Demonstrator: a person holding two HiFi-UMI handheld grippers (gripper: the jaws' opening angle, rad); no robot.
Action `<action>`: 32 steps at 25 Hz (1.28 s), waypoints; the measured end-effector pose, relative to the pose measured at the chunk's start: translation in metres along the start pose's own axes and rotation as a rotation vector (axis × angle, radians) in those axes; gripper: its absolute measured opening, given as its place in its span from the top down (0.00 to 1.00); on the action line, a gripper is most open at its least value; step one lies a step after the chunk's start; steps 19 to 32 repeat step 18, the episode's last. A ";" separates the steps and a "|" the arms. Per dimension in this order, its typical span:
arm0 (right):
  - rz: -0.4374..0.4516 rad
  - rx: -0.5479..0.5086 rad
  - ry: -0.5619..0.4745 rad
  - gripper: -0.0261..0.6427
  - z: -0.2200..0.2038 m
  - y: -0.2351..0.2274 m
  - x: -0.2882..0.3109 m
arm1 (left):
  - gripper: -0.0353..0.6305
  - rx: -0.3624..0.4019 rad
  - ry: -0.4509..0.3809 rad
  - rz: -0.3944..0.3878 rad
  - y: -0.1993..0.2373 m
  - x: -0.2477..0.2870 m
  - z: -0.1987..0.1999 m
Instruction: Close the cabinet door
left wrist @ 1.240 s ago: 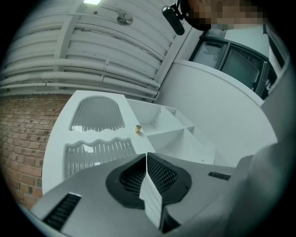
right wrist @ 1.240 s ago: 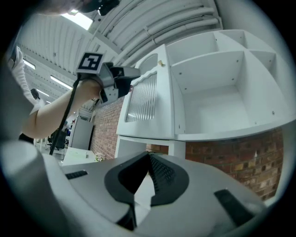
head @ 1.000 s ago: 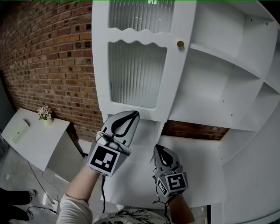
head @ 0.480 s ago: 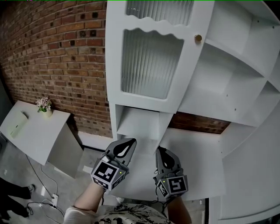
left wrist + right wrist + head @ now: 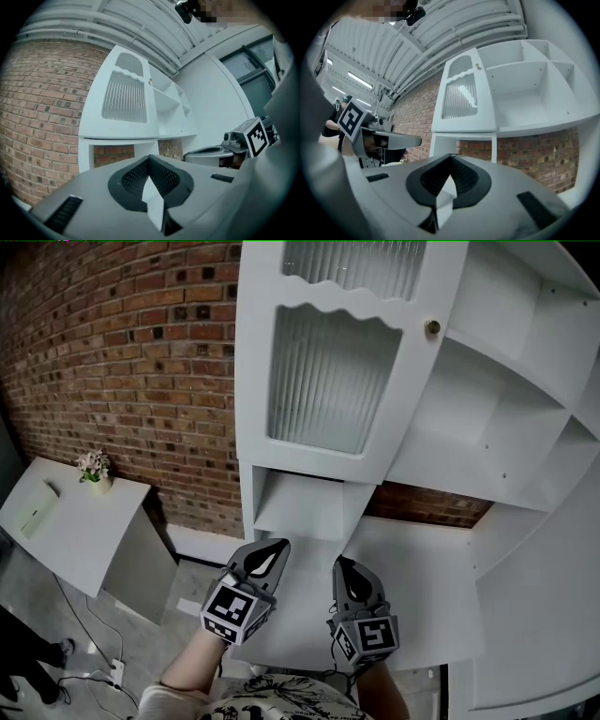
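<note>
Both grippers sit low and level, side by side. The left gripper (image 5: 277,547) has its fingers pressed together on nothing, and the right gripper (image 5: 341,564) is the same, closed and empty. Past them is a white worktop (image 5: 412,568). Higher up is the cabinet door (image 5: 333,381) with ribbed glass, knob (image 5: 432,328) on its right edge beside the open shelves (image 5: 487,418). Can't tell if it's fully flush.
</note>
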State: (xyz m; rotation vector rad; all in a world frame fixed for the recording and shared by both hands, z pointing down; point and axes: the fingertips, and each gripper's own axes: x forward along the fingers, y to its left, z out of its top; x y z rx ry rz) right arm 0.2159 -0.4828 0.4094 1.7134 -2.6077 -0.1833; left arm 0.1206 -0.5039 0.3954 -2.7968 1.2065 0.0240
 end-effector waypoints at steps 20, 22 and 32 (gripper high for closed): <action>-0.028 -0.037 0.030 0.95 0.005 -0.014 0.009 | 0.94 0.113 0.006 0.035 0.002 0.003 0.000; -0.028 -0.037 0.030 0.95 0.005 -0.014 0.009 | 0.94 0.113 0.006 0.035 0.002 0.003 0.000; -0.028 -0.037 0.030 0.95 0.005 -0.014 0.009 | 0.94 0.113 0.006 0.035 0.002 0.003 0.000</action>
